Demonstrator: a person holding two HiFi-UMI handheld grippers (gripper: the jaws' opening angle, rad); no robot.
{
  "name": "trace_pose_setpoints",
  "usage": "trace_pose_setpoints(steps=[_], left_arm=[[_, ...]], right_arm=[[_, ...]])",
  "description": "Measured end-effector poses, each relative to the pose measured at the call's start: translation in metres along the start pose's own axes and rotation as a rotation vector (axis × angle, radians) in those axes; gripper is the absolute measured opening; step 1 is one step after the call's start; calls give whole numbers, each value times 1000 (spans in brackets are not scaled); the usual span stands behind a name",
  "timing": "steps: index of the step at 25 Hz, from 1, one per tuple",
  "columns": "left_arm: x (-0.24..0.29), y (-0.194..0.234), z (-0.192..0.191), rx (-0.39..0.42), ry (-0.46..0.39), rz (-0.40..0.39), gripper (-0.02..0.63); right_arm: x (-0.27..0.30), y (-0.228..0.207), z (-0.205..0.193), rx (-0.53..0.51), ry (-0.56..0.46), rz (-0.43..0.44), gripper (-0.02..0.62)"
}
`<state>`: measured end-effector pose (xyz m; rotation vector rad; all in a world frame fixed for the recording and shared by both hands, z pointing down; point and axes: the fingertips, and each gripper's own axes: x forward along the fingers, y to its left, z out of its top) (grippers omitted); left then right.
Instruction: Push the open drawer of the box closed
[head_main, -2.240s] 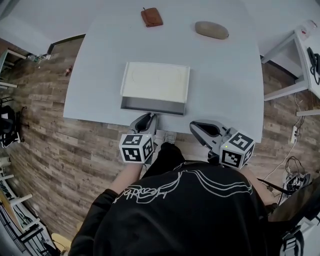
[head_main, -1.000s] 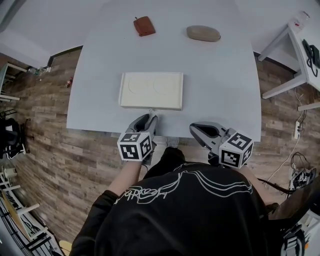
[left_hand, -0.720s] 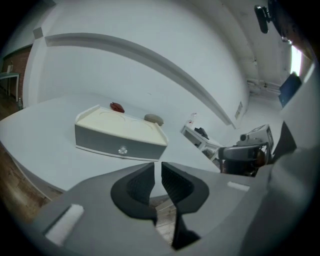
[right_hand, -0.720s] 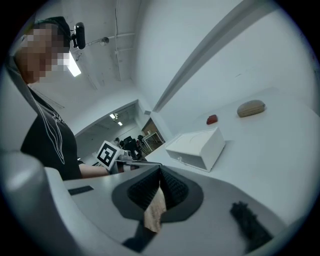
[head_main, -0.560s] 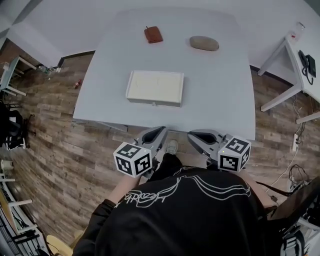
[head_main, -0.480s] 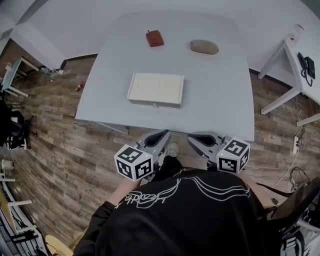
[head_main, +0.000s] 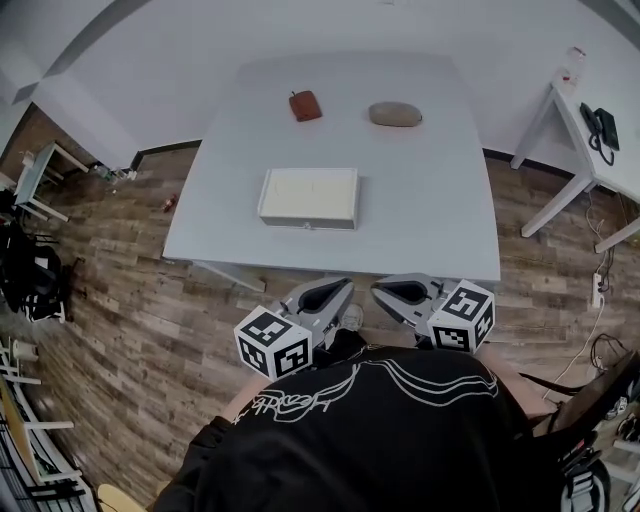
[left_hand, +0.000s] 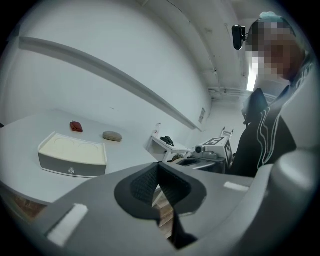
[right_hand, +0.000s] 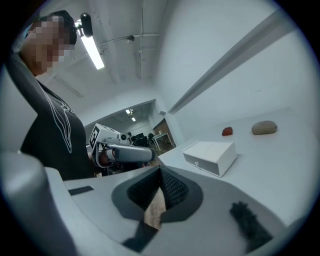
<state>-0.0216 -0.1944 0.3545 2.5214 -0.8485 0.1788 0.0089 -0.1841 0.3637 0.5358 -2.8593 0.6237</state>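
Note:
The cream-topped box (head_main: 308, 197) sits on the white table (head_main: 430, 220) with its grey drawer pushed flush; the drawer front with its small knob (left_hand: 71, 170) faces me. The same box (right_hand: 210, 156) shows in the right gripper view. My left gripper (head_main: 335, 290) hangs off the table's near edge, close to my body, jaws shut on nothing (left_hand: 159, 167). Beside it, my right gripper (head_main: 385, 290) is also held back from the table, its jaws shut and empty (right_hand: 160, 172). Neither touches the box.
A small red-brown pouch (head_main: 305, 105) and a grey-brown oval stone-like object (head_main: 395, 113) lie at the table's far side. A white side table (head_main: 590, 110) with a black phone stands to the right. Wooden floor surrounds the table.
The drawer, open at first, got pushed shut by the left gripper. Both grippers then drew back off the table toward my body, and the head view pulled away from the table.

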Motion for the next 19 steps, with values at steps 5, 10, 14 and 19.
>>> trace_pose_setpoints(steps=[5,10,14,19], left_arm=[[3,-6,0,24,16,-13,8],[7,-13,-4,34,45,-52,8],[7,-11,-3,-6,30,-73,8],[12,-8,-1,-30,20,-92,8]], right_arm=[[-6,0,3,4,-25,-14,8],[-7,-1,2,5,-30,-29,8],[-5,0,1,21,-32,-25,8],[-5,-2,1,29,-28,-12,8]])
